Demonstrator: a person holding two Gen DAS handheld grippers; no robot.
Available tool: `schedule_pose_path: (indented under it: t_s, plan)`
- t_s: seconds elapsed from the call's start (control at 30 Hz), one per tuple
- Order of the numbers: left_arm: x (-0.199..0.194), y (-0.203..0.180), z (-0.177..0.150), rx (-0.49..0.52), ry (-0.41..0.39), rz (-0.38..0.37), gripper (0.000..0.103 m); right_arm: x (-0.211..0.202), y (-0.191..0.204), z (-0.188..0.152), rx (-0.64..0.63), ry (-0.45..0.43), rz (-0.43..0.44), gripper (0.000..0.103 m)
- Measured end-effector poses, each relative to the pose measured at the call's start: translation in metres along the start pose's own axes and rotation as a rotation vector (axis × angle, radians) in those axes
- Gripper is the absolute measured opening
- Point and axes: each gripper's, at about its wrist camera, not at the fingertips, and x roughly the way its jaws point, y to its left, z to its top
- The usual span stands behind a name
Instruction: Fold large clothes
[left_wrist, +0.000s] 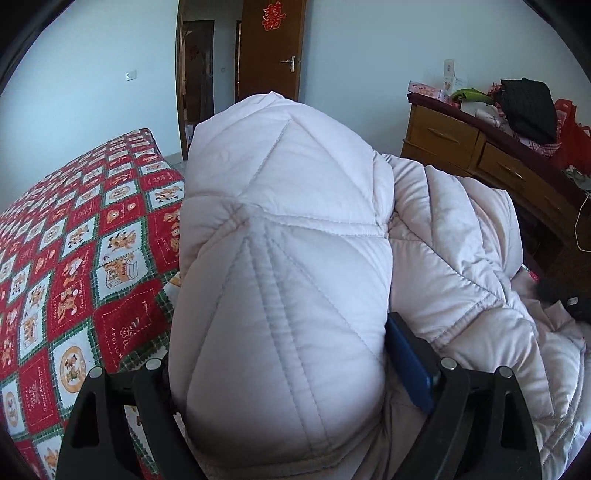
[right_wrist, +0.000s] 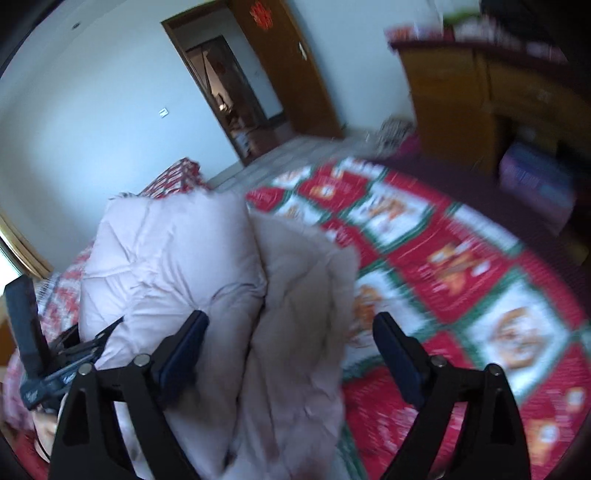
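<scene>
A pale pink quilted padded coat (left_wrist: 288, 258) lies bunched on a bed with a red, green and white patchwork cover (left_wrist: 74, 240). My left gripper (left_wrist: 280, 369) is wide open with a thick fold of the coat filling the space between its fingers; only the right blue pad (left_wrist: 408, 362) shows. In the blurred right wrist view the coat (right_wrist: 221, 277) rises in two puffy folds. My right gripper (right_wrist: 291, 350) is open around the nearer fold, not clamped. The left gripper shows in the right wrist view at the left edge (right_wrist: 44, 362).
A wooden dresser (left_wrist: 480, 147) piled with clothes and boxes stands to the right of the bed. A brown door (left_wrist: 273, 51) and open doorway are at the back wall. The bed cover (right_wrist: 461, 277) spreads to the right of the coat.
</scene>
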Motion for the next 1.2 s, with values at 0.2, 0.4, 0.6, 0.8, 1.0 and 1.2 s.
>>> schedule_pose_path:
  t_s: [0.2, 0.4, 0.6, 0.8, 1.0, 1.2]
  plan:
    - [-0.002, -0.006, -0.002, 0.038, -0.015, 0.027, 0.091, -0.018, 0.038, 0.027, -0.156, -0.066, -0.064, 0.088]
    - [0.0, -0.006, -0.002, 0.037, -0.01, 0.025, 0.091, 0.062, 0.049, 0.058, -0.14, 0.059, -0.104, 0.088]
    - [0.004, -0.005, 0.0, 0.034, 0.006, 0.001, 0.091, 0.089, 0.055, 0.041, -0.193, 0.122, -0.192, 0.048]
    - [0.015, 0.007, 0.007, -0.003, 0.072, -0.083, 0.1, 0.094, 0.042, 0.016, -0.096, 0.098, -0.231, 0.048]
    - [0.022, 0.005, 0.013, -0.004, 0.104, -0.111, 0.103, 0.091, 0.027, 0.005, 0.012, 0.099, -0.177, 0.048]
    - [0.037, 0.014, 0.016, -0.073, 0.182, -0.17, 0.103, 0.105, 0.024, 0.004, 0.023, 0.109, -0.173, 0.051]
